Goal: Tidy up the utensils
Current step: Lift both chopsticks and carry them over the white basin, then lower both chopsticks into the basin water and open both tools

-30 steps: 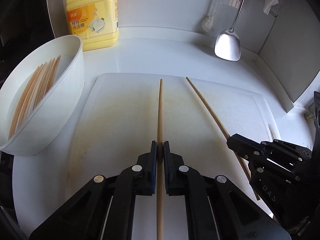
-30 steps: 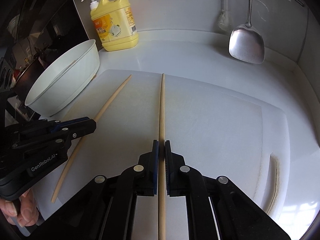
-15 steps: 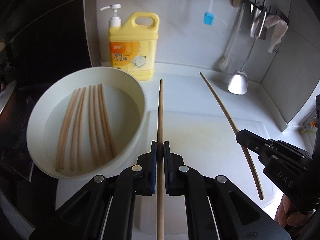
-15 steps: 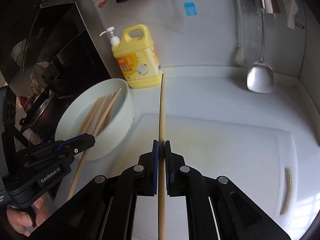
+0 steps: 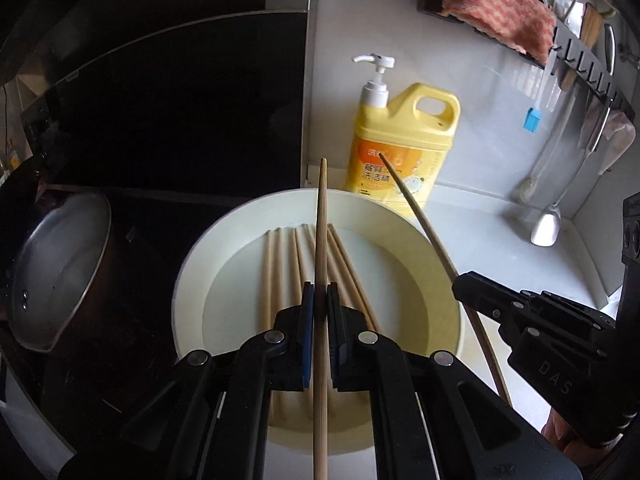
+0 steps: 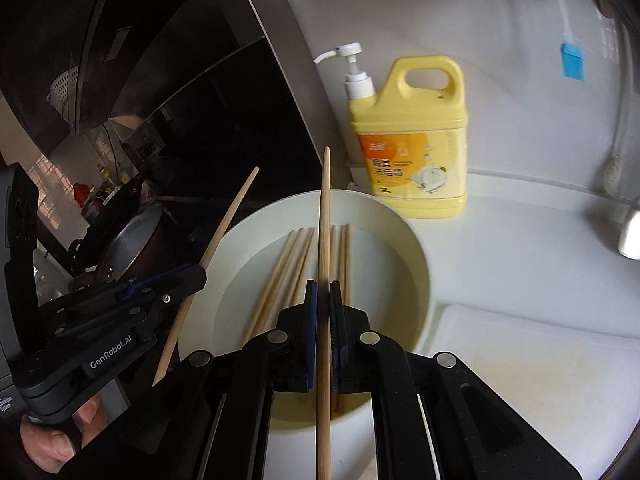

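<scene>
Chopstick (image 5: 321, 216) butt end cut off btm.

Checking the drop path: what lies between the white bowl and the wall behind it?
The yellow detergent bottle stands between the white bowl and the wall, just behind the bowl's far rim. Both wrist views show it.

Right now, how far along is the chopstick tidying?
Done: several chopsticks already lie in the white bowl. In hand: the left gripper and right gripper each clamp one chopstick above the bowl. Left: releasing both into it; no others show on the cutting board.
</scene>
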{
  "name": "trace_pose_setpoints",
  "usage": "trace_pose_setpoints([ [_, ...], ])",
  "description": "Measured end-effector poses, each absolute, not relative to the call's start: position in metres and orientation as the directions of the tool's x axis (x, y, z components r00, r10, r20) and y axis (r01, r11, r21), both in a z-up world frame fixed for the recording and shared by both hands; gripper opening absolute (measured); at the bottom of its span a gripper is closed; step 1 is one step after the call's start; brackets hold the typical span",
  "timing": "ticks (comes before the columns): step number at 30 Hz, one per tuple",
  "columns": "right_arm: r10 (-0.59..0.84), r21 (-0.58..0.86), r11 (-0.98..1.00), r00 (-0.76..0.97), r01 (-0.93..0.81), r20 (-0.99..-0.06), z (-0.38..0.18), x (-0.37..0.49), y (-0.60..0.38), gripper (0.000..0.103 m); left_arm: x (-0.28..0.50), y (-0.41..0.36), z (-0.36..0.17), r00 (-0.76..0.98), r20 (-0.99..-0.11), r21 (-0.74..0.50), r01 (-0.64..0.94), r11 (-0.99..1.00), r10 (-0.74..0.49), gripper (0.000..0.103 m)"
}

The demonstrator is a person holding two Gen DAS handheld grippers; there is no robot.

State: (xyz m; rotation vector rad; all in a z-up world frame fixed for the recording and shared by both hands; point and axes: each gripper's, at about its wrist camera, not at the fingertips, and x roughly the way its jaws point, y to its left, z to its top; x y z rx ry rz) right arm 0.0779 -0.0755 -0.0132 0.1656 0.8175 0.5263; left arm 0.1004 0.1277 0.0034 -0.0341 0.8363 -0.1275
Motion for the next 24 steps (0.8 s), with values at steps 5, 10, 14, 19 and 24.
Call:
trace_pose_setpoints([
  [5, 0.506, 0.359, 0.86, 0.518, -0.362, -0.69, -0.031, 0.102, -0.045, 0.006, 0.132, 0.137, -0.021, 0.605, -0.782, -0.115, 0.096, 0.989, -0.149, 0.007],
  [10, 0.476, 0.345, 0.876, 0.486, -0.337, -0.733, -0.05, 0.116, -0.03, 0.006, 0.152, 0.139, -0.045, 0.554, -0.816, -0.126, 0.101, 0.987, -0.161, 0.007],
  [14, 0.445, 0.324, 0.891, 0.46, -0.319, -0.769, -0.064, 0.124, -0.021, 0.006, 0.164, 0.141, -0.062, 0.521, -0.839, -0.125, 0.099, 0.987, -0.159, 0.007],
  [19, 0.428, 0.329, 0.9, 0.432, -0.286, -0.794, -0.077, 0.13, -0.018, 0.006, 0.173, 0.14, -0.076, 0.487, -0.858, -0.128, 0.104, 0.986, -0.163, 0.007],
  [24, 0.412, 0.325, 0.907, 0.401, -0.268, -0.818, -0.085, 0.134, -0.015, 0.006, 0.18, 0.141, -0.086, 0.462, -0.871, -0.135, 0.098, 0.986, -0.166, 0.007],
])
